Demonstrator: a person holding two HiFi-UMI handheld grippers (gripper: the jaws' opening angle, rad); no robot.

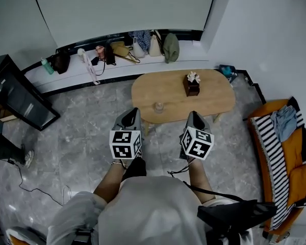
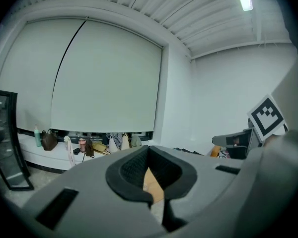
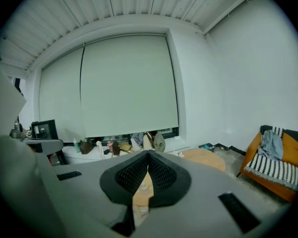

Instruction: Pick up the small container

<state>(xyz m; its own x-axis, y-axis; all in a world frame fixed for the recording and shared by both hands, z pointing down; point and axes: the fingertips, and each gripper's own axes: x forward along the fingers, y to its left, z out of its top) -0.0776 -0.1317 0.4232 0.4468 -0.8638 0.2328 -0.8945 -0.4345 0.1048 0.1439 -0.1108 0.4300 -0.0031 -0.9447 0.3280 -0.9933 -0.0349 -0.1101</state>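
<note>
The small clear container point(image 1: 158, 107) stands near the front edge of the oval wooden table point(image 1: 214, 98). Both grippers hover in front of the table, short of its edge. My left gripper point(image 1: 129, 114) is left of the container, its jaws shut with nothing between them. My right gripper point(image 1: 195, 116) is to the container's right, jaws also closed and empty. In the left gripper view the fingertips point(image 2: 148, 148) meet, and a strip of tabletop shows through the gap below them. In the right gripper view the container point(image 3: 143, 186) shows faintly through the gap below the joined tips.
A dark box with a white flower point(image 1: 192, 84) stands on the table's far side. Bags and a bottle line the window ledge point(image 1: 117, 50). A black cabinet point(image 1: 18, 98) is at the left, an orange sofa with a striped blanket point(image 1: 283, 152) at the right. A cable point(image 1: 35, 188) lies on the floor.
</note>
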